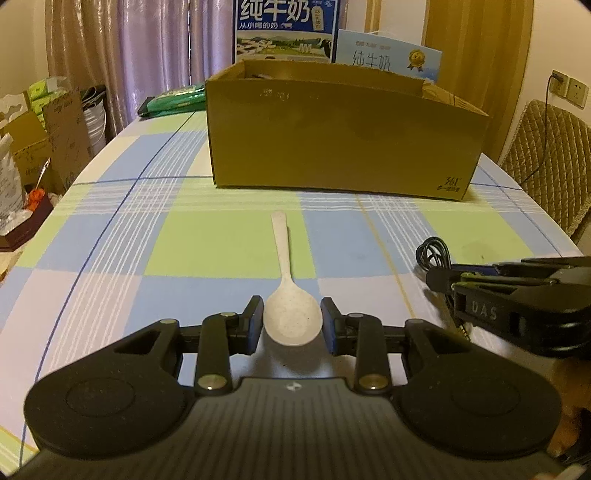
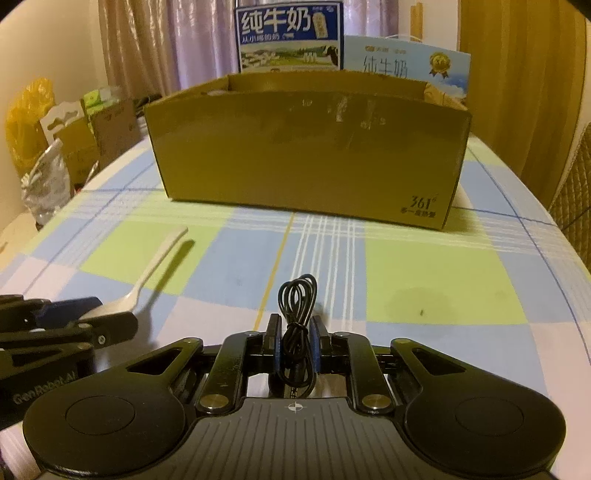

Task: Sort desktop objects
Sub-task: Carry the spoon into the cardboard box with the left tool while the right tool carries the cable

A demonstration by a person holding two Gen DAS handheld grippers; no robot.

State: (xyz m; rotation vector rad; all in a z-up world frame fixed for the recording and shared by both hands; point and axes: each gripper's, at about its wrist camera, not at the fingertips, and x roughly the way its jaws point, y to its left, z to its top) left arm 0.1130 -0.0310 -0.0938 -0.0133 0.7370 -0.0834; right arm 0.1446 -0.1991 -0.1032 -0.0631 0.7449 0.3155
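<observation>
A cream speckled spoon (image 1: 291,317) lies lengthwise on the checked tablecloth (image 1: 221,243), its handle pointing at the cardboard box (image 1: 343,133). My left gripper (image 1: 292,323) is shut on the spoon's bowl, with a blue pad against each side. In the right wrist view the spoon (image 2: 147,273) shows its handle raised above its shadow, beside the left gripper (image 2: 107,314). My right gripper (image 2: 295,332) is shut on a coiled black cable (image 2: 297,306) whose loops stick out past the fingertips. The cable (image 1: 432,254) and right gripper (image 1: 458,280) also appear at the right of the left wrist view.
The open brown box (image 2: 306,147) stands across the table a short way ahead of both grippers. Milk cartons (image 1: 286,29) rise behind it. A green packet (image 1: 173,99) lies at the far left of the table. Boxes and bags (image 1: 33,147) crowd the left side, and a quilted chair (image 1: 546,155) stands to the right.
</observation>
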